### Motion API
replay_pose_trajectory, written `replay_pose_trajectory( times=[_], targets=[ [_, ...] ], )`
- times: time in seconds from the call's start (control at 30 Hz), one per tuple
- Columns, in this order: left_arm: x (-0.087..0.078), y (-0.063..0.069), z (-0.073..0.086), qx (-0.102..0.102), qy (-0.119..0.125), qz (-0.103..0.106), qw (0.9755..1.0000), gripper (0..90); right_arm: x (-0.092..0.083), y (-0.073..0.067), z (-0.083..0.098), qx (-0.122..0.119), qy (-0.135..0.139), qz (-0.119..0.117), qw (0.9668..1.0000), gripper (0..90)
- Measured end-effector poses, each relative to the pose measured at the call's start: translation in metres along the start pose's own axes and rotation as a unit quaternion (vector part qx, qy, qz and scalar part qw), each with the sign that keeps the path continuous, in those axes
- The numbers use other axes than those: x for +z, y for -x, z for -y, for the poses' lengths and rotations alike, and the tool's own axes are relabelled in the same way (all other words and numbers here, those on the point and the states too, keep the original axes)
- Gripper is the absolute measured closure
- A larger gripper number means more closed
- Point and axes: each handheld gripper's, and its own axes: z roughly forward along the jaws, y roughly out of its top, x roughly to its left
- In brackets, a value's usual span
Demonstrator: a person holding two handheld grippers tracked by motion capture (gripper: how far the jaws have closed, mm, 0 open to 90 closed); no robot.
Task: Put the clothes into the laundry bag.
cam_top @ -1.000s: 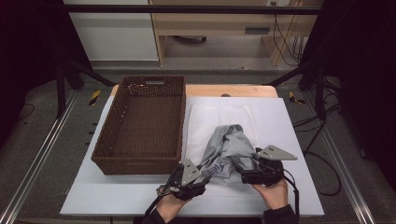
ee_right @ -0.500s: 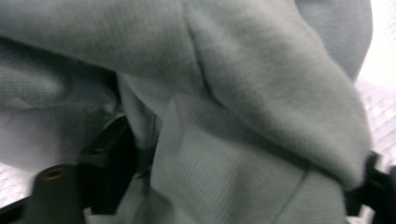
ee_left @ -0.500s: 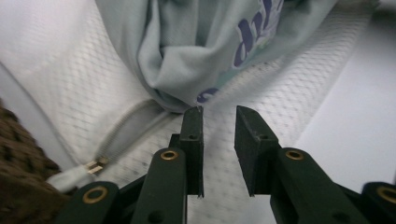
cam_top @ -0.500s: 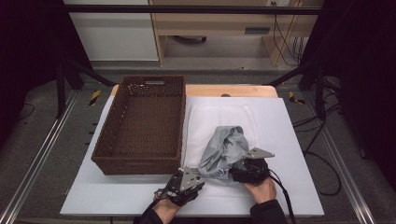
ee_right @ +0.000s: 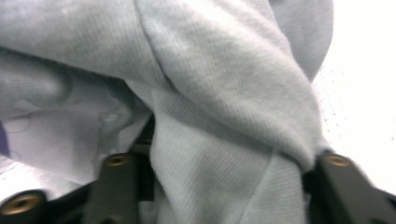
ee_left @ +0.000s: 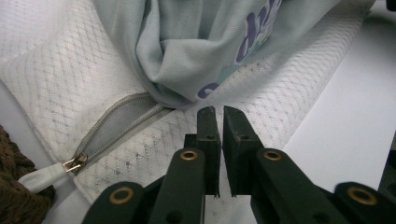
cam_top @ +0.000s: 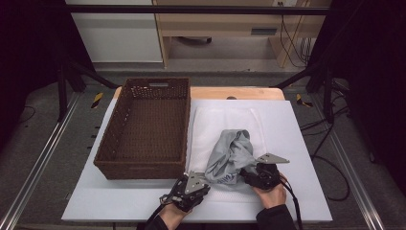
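Note:
A crumpled grey garment (cam_top: 231, 154) with blue print (ee_left: 252, 21) lies on a white mesh zip bag (cam_top: 215, 122). The bag's zipper (ee_left: 74, 163) is open, and the garment's lower edge sits at that opening. My left gripper (cam_top: 192, 188) is just in front of the bag's near edge. Its jaws are shut to a thin slit over the mesh (ee_left: 216, 112), with nothing plainly between them. My right gripper (cam_top: 258, 175) presses into the garment's right side. Its jaws are spread wide, and grey cloth (ee_right: 219, 116) is bunched between and over them, hiding the tips.
A brown wicker basket (cam_top: 143, 165) stands left of the bag, and its corner (ee_left: 9, 196) lies close to my left gripper. Everything rests on a white board (cam_top: 297, 143) over a wooden table. Bare board lies to the right of the garment.
My right gripper has pushed left into the garment, which is now bunched more tightly. My left gripper has stayed by the bag's near edge.

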Motion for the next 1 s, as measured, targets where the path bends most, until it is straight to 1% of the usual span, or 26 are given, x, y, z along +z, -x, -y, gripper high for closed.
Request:
replay_pose_trajectory(
  times=[0.03, 0.07, 0.1, 0.13, 0.2, 0.27, 0.33, 0.4, 0.5, 0.57, 0.63, 0.67, 0.73, 0.77, 0.8, 0.83, 0.9, 0.93, 1.0],
  targets=[
    [0.001, 0.0, 0.0, -0.001, 0.0, 0.002, 1.0, 86.8, -0.002, 0.0, -0.001, -0.005, 0.0, -0.001, 1.0, 64.0],
    [0.002, 0.0, 0.0, -0.001, -0.002, 0.002, 1.0, 87.7, -0.005, -0.001, -0.001, -0.01, 0.007, 0.001, 0.9999, 68.3],
    [0.002, 0.0, -0.001, 0.0, -0.002, 0.003, 1.0, 88.3, -0.007, -0.002, -0.002, -0.017, 0.01, 0.007, 0.9998, 70.7],
    [0.003, 0.0, -0.001, -0.001, -0.002, 0.005, 1.0, 89.2, -0.011, -0.002, -0.004, -0.022, 0.018, 0.016, 0.9995, 72.3],
    [0.003, 0.001, -0.002, 0.0, 0.0, 0.004, 1.0, 89.5, -0.02, 0.0, -0.007, -0.019, 0.036, 0.025, 0.9988, 73.3],
    [0.002, 0.001, -0.003, -0.001, 0.002, 0.001, 1.0, 89.6, -0.032, 0.007, -0.01, -0.008, 0.062, 0.038, 0.9973, 73.9],
    [0.002, 0.001, -0.003, -0.001, 0.001, -0.002, 1.0, 89.6, -0.045, 0.016, -0.011, 0.004, 0.08, 0.061, 0.9949, 74.1],
    [0.003, 0.001, -0.003, -0.002, 0.001, -0.002, 1.0, 89.6, -0.054, 0.027, -0.01, 0.012, 0.087, 0.091, 0.992, 74.0],
    [0.005, 0.002, -0.004, 0.007, -0.002, -0.008, 0.9999, 89.6, -0.06, 0.044, -0.004, 0.02, 0.088, 0.131, 0.9873, 73.7],
    [0.006, 0.004, -0.003, 0.009, -0.004, -0.01, 0.9999, 89.5, -0.059, 0.053, 0.001, 0.027, 0.078, 0.149, 0.9854, 73.1],
    [0.008, 0.004, -0.003, 0.011, -0.007, -0.011, 0.9998, 89.5, -0.052, 0.06, 0.008, 0.026, 0.065, 0.155, 0.9855, 71.6],
    [0.009, 0.004, -0.003, 0.01, -0.009, -0.01, 0.9999, 89.5, -0.048, 0.062, 0.011, 0.026, 0.053, 0.157, 0.9858, 70.4],
    [0.011, 0.004, -0.002, 0.01, -0.015, -0.011, 0.9998, 89.3, -0.041, 0.065, 0.015, 0.024, 0.036, 0.152, 0.9874, 66.1],
    [0.012, 0.004, -0.001, 0.009, -0.019, -0.012, 0.9997, 88.5, -0.04, 0.066, 0.016, 0.026, 0.034, 0.149, 0.9879, 62.5],
    [0.012, 0.004, -0.001, 0.011, -0.017, -0.013, 0.9997, 87.7, -0.041, 0.066, 0.016, 0.026, 0.034, 0.15, 0.9878, 57.8],
    [0.012, 0.004, -0.001, 0.009, -0.018, -0.013, 0.9997, 87.0, -0.045, 0.066, 0.015, 0.027, 0.036, 0.144, 0.9886, 54.5],
    [0.012, 0.004, -0.001, 0.008, -0.021, -0.012, 0.9997, 86.8, -0.055, 0.063, 0.014, 0.026, 0.052, 0.134, 0.9893, 47.6],
    [0.012, 0.003, -0.002, 0.002, -0.023, -0.011, 0.9997, 86.6, -0.061, 0.062, 0.014, 0.024, 0.057, 0.127, 0.99, 44.0],
    [0.012, 0.002, -0.002, -0.003, -0.025, -0.007, 0.9996, 86.3, -0.074, 0.059, 0.013, 0.022, 0.06, 0.109, 0.992, 35.8]
  ],
)
